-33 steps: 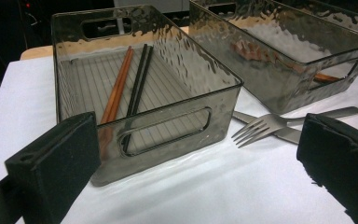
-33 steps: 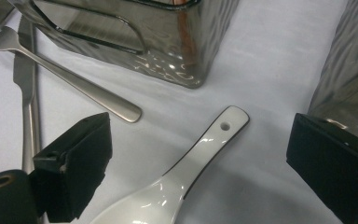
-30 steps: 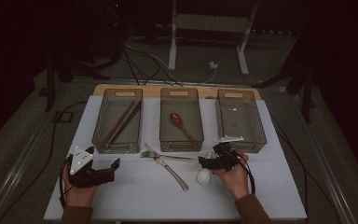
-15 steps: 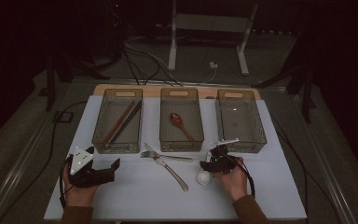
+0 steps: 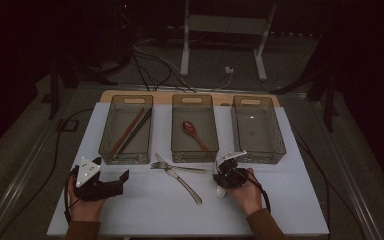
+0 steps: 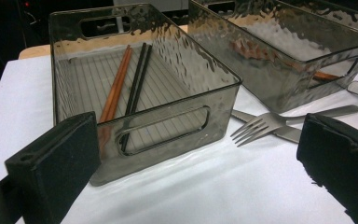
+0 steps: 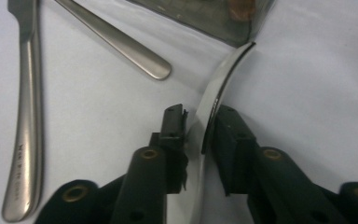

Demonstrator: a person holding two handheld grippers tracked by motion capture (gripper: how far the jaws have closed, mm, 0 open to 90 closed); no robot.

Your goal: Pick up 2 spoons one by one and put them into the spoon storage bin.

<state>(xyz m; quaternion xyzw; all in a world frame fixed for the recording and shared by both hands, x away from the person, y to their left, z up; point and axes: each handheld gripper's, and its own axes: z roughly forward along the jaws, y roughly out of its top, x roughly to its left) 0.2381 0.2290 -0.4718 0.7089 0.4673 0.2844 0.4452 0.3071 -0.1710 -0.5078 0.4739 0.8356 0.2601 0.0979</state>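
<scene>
Sorting cutlery into bins, by the look of it, with the pick-up step in hand. Right tool clenched on the handle of a steel spoon, jaws having just been closing, the thin handle now pinched edge-on between the 2 black pads in the right gripper view. Spoon handle running forward past the tips toward the corner of a smoky bin; bowl below the tool on the white worktop, pale and round in the high view, apparently not yet lifted. To the tool's left, a knife and the end of a fork handle lying crossed on the worktop. Ahead, 3 bins in a row: the middle bin with a reddish spoon inside, the right bin looking bare, the left bin with chopsticks. Left tool released, jaws wide apart with nothing between, resting low just before the left bin, fork tines off to its right. Next move, judged from this: lift straight up without letting the thin handle twist in the pads, carry forward and slightly left, then lower over the middle bin beside the reddish spoon before letting go. Risk worth noting: a narrow edge-on grip, prone to pivoting under the bowl's weight.
</scene>
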